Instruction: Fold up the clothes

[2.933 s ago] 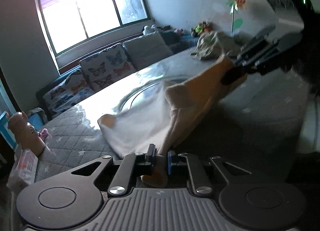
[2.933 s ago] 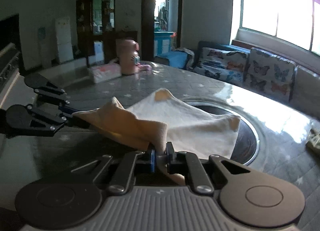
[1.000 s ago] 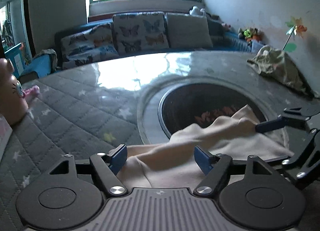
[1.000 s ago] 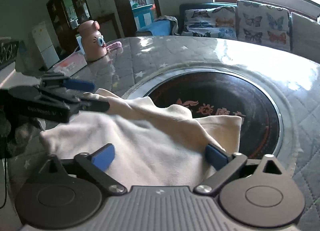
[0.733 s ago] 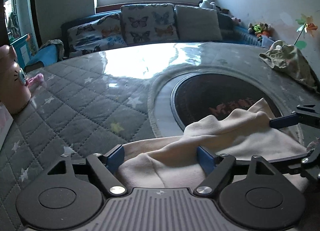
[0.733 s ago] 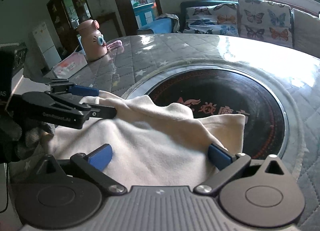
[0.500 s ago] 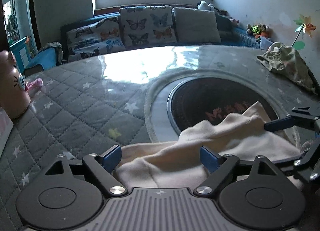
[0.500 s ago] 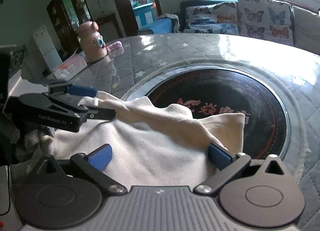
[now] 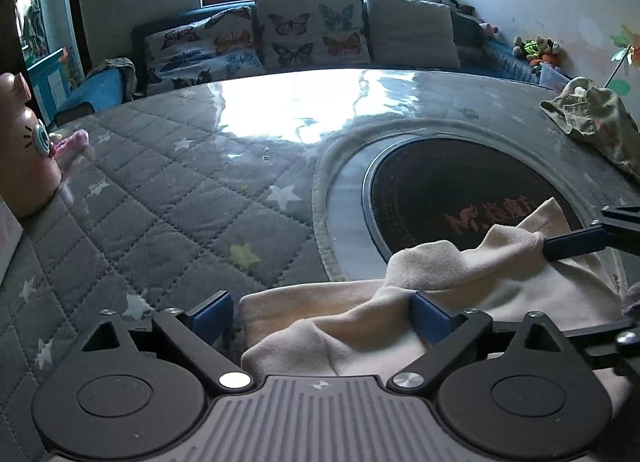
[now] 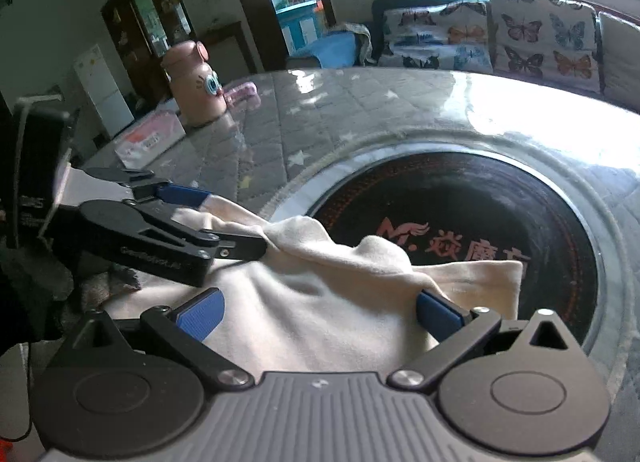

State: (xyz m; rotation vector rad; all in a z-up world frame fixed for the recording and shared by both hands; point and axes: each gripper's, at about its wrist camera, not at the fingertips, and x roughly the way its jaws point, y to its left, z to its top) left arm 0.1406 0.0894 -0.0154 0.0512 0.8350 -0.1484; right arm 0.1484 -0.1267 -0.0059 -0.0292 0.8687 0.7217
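A cream garment [image 9: 360,326] lies rumpled and folded over on the grey quilted table, partly over the round dark inset. My left gripper [image 9: 320,316] hangs low over its near edge with its jaws opening. The cloth lies between the blue pads, which do not press on it. My right gripper [image 10: 320,312] stands wide open over the same cream garment [image 10: 320,302], pads apart from the fabric. One finger of the right gripper [image 9: 576,242] rests by a raised fold. The left gripper [image 10: 236,221] shows at the left in the right wrist view.
A round dark inset [image 9: 460,189] with red lettering sits mid-table. An olive garment [image 9: 592,121] lies at the far right edge. A pink pig-shaped bottle [image 10: 196,89] and a tissue packet [image 10: 150,137] stand at the left. A sofa with butterfly cushions [image 9: 300,33] is behind.
Earlier both grippers were shut on the garment and held it up. Now it lies on the table and both are open. The left jaws have widened over the last second.
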